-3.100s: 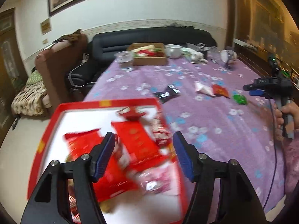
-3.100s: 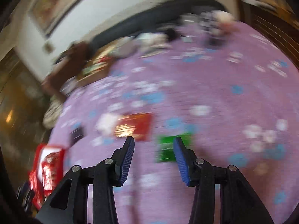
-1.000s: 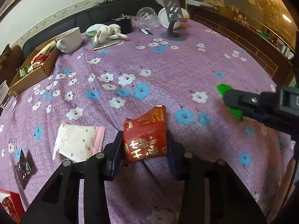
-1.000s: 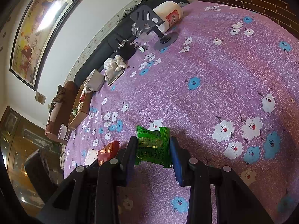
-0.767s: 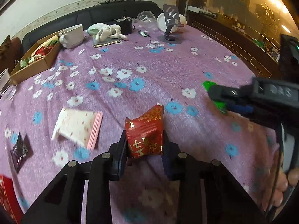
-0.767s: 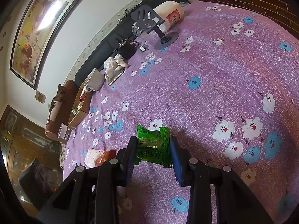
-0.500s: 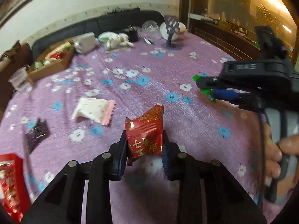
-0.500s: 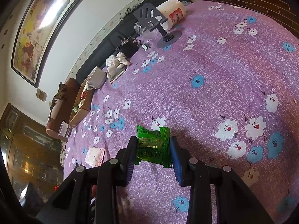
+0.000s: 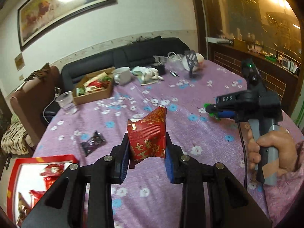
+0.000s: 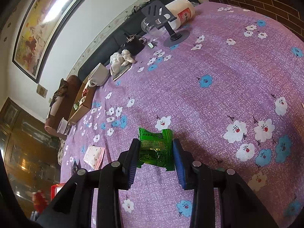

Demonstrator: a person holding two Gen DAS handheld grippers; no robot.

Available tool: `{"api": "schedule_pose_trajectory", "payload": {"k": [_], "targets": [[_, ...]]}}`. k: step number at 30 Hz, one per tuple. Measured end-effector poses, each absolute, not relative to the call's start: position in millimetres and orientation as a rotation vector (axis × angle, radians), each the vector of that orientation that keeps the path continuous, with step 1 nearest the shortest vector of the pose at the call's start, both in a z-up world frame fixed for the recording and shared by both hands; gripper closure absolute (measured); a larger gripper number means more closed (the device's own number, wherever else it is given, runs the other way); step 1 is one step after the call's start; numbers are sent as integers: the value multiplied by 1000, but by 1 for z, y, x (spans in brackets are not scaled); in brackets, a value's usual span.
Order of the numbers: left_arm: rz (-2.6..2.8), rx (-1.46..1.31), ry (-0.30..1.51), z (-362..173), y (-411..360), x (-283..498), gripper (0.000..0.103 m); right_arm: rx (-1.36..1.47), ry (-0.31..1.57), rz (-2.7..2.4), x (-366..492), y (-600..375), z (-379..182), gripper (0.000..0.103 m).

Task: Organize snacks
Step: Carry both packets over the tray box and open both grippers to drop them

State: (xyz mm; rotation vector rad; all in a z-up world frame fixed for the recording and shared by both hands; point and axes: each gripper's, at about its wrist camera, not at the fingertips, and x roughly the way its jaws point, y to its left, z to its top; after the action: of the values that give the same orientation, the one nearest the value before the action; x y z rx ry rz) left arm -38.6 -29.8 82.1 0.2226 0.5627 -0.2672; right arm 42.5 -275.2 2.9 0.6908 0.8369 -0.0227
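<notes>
Left tongs point(image 9: 147, 156): I gripped red packet point(image 9: 147, 136), above surface point(image 9: 190, 98) | Right tongs point(image 10: 154, 160): I gripped green packet point(image 10: 155, 148).

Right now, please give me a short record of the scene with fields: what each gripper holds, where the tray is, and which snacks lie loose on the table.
left gripper: shut on the red snack packet, lifted above the tablecloth
right gripper: shut on the green snack packet
red tray: near left corner of the table, holds red packets
loose snacks: dark packet; white and pink packet
cardboard box: far left, holds assorted snacks
</notes>
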Motion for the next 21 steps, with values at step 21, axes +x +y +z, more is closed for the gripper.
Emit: {"api": "schedule_pose_trajectory", "payload": {"k": [21], "targets": [[-153,113,510,97,65,-72,74,575,790,-39,40,-260,5,67]]}}
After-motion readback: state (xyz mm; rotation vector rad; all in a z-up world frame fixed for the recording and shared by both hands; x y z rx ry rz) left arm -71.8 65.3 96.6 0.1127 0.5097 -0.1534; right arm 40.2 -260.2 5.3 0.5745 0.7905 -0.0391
